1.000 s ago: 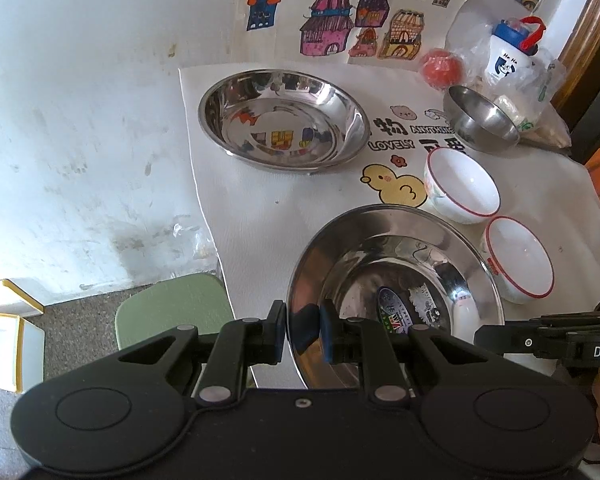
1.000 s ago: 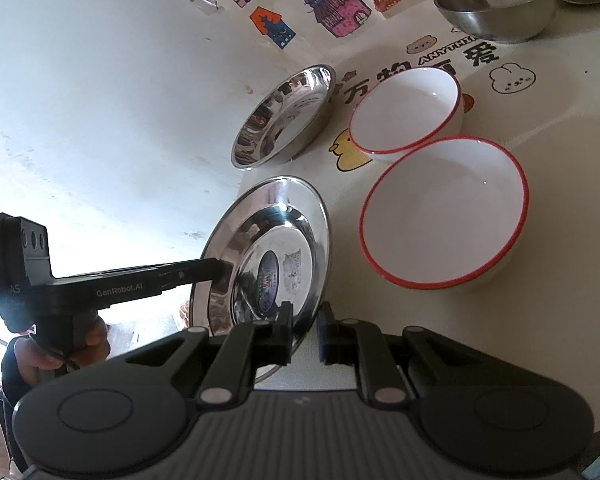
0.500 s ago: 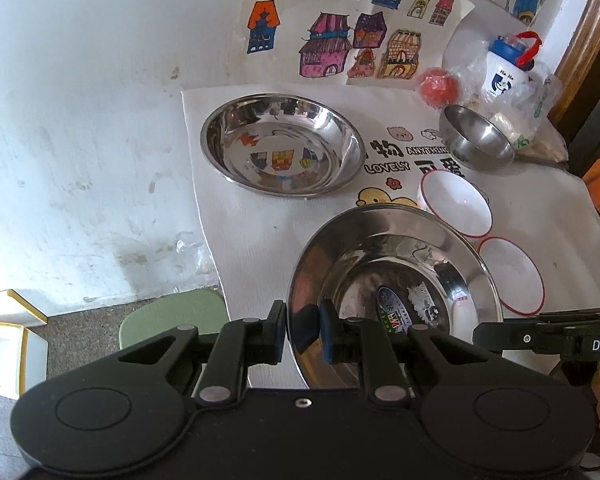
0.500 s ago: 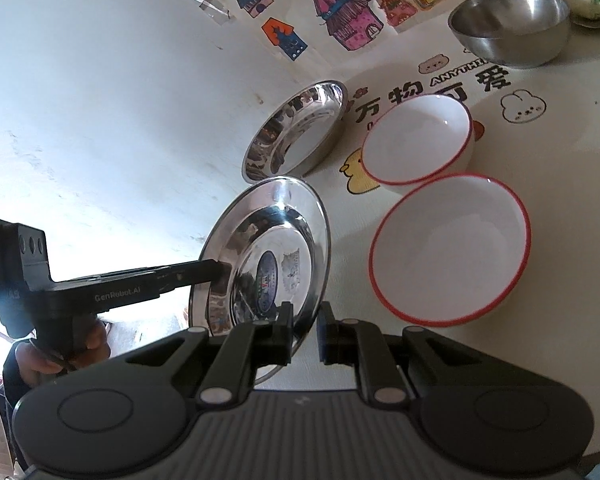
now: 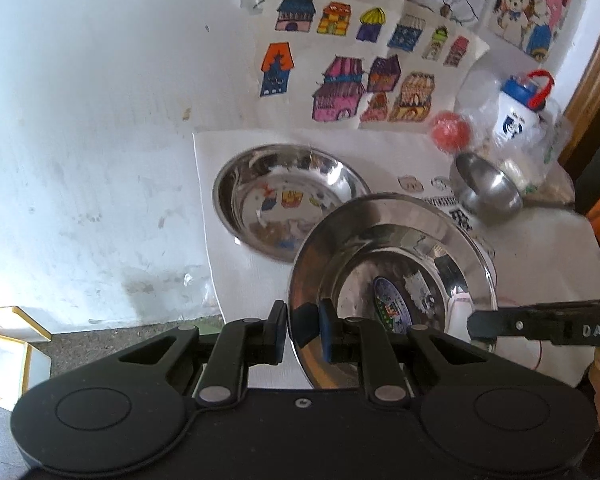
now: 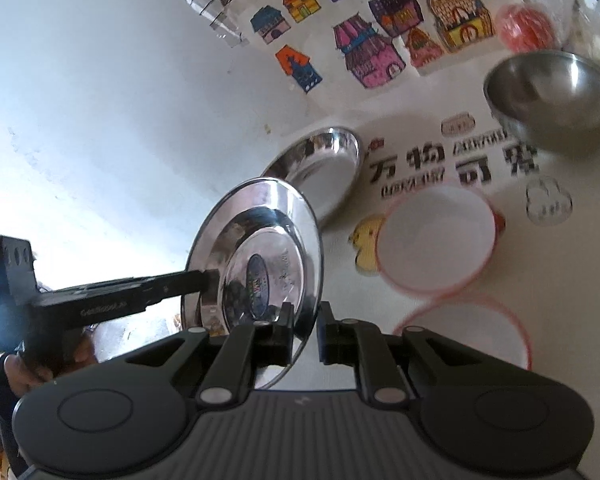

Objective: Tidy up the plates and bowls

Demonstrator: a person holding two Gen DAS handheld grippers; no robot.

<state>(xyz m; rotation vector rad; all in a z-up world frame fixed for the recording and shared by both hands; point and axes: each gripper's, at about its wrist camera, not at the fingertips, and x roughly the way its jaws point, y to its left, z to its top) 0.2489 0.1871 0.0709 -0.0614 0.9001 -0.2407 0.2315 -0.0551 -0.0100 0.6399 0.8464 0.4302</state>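
A scuffed white wall (image 5: 80,128) carries colourful house drawings (image 5: 352,76). A printed white cloth (image 5: 240,272) covers the tabletop; grey floor (image 5: 96,344) lies below.

Left gripper (image 5: 303,330): matte black body, two round raised discs, silver pivot pins, blue pads. Right gripper (image 6: 305,330): black linkage arms on a ribbed grey body. White lettering marks each long black finger (image 5: 540,322) seen side-on.

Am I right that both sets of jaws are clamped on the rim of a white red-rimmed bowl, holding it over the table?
Not quite: both grippers clamp the steel plate, not a bowl. The right wrist view shows the left gripper and right gripper on its rim, while the white bowl sits on the table untouched.
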